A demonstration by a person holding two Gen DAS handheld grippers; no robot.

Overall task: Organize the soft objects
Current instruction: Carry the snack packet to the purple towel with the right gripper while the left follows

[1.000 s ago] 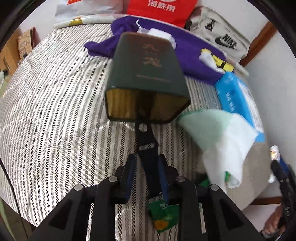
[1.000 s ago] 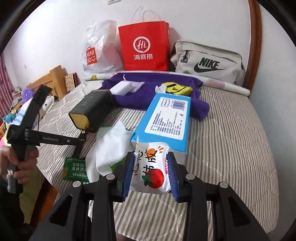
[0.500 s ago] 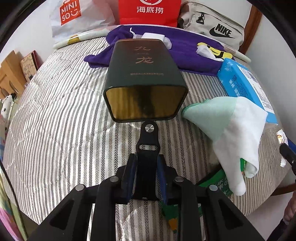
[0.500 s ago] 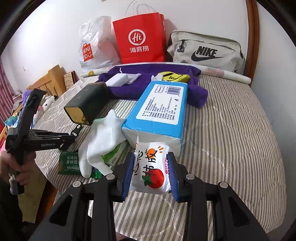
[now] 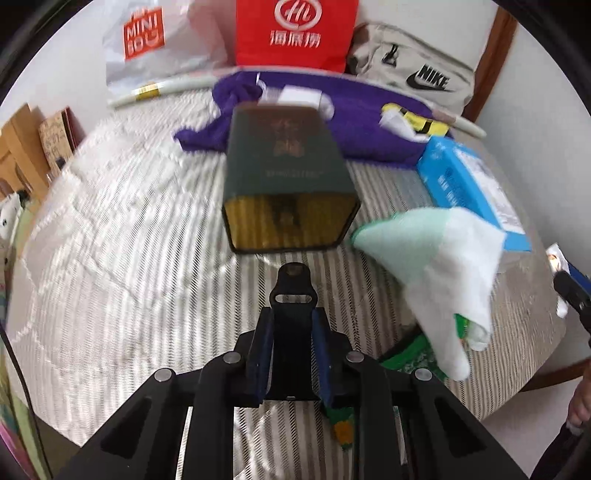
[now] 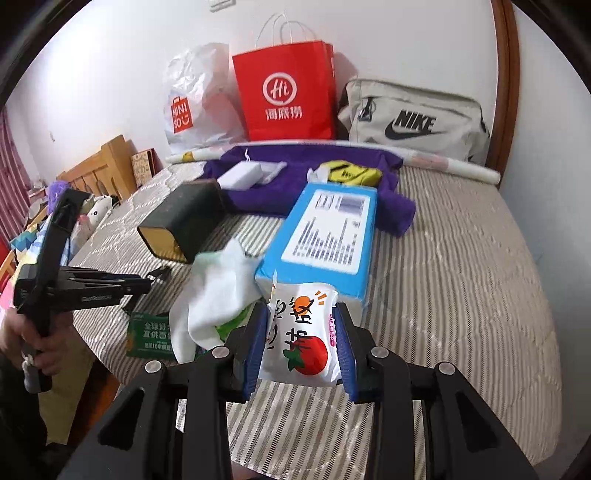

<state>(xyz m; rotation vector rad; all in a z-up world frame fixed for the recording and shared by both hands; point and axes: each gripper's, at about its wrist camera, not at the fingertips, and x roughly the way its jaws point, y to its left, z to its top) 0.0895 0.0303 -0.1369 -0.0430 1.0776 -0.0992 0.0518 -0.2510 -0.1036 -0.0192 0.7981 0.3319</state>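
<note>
Meanwhile left claw (image 5: 291, 363) clenches black clip (image 5: 292, 332); right claw (image 6: 301, 343) grasps tomato packet (image 6: 301, 334).

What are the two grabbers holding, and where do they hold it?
The left gripper clamps a flat black plastic bracket by its lower sides. The right gripper squeezes a white tomato-print snack packet across its two side edges.

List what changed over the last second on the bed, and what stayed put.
The left gripper has just been closing its jaws on the black clip, which is between them and held. It drew back from the dark green box, so the red bag comes further into view. Unchanged: the right gripper holds the tomato packet; the box, white cloth and blue pack stayed put.
</note>
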